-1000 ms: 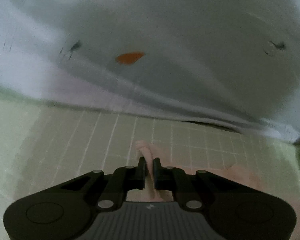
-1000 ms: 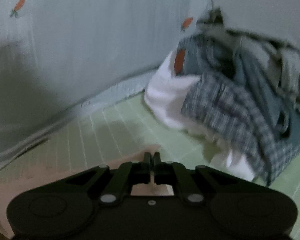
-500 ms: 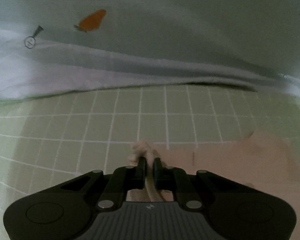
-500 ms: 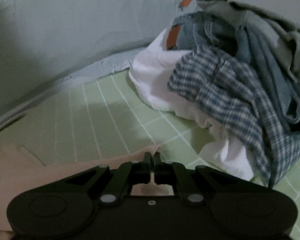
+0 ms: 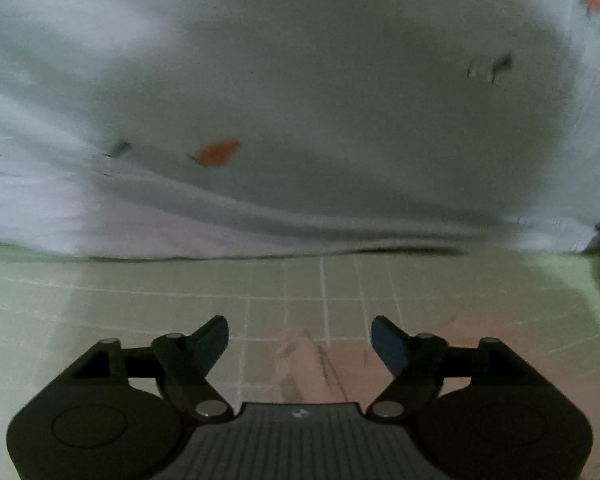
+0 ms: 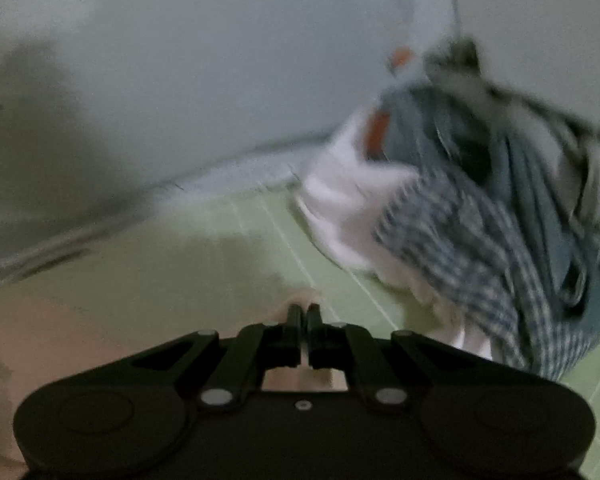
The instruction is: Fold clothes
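Left gripper [image 5: 299, 334]: fingers spread wide, nothing between them, above the pink garment [image 5: 440, 356] lying on the green grid mat [image 5: 140, 300]. Right gripper [image 6: 303, 312]: fingers closed on an edge of the same pink garment [image 6: 100, 320]. A pile of clothes [image 6: 480, 208] sits at right on the mat [image 6: 240, 248]. Pale carrot-print fabric [image 5: 300, 100] hangs behind.

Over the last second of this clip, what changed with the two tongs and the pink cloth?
The left tongs opened and let go of the thin pale pink cloth, which now lies on the light green gridded mat. The right tongs stay shut on the cloth's other end. The heap of checked, denim and white clothes remains where it was.
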A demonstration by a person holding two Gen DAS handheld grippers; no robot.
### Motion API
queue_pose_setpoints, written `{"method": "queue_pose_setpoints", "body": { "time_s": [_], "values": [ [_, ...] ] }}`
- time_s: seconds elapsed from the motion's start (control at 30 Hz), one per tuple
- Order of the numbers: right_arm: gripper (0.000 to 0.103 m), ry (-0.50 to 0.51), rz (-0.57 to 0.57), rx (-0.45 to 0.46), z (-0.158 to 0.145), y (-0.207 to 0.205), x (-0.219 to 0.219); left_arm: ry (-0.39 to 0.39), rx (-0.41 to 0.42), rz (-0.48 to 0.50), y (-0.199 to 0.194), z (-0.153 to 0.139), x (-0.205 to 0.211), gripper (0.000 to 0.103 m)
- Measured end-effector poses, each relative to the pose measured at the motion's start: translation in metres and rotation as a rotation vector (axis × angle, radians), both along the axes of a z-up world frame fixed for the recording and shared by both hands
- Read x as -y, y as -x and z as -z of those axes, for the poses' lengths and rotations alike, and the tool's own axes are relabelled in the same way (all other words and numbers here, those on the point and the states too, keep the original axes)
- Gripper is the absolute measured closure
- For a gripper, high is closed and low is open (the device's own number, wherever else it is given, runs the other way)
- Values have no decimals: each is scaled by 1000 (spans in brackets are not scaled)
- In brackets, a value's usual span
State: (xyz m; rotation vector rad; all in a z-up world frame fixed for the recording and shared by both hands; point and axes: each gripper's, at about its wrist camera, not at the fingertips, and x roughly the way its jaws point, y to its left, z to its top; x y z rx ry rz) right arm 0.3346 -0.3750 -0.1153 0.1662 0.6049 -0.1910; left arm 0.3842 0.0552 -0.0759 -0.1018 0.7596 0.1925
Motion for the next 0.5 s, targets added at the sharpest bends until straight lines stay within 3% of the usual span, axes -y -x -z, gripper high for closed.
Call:
{"method": "queue_pose_setpoints", "body": {
  "time_s": [0.13, 0.23, 0.33, 0.5],
  "values": [
    [100, -13, -141, 80, -30, 40, -43, 23, 7, -28, 63, -18, 3, 21],
    [100, 4, -280, 91, -32, 76, -86, 59, -36, -41, 116, -13, 9, 21],
    [100, -27, -399, 39, -19, 115, -123, 98, -95, -34, 165, -1, 18, 21],
    [100, -73, -542, -134, 25, 170, -157, 122, -181, -12, 221, 21, 31, 21]
  ]
}}
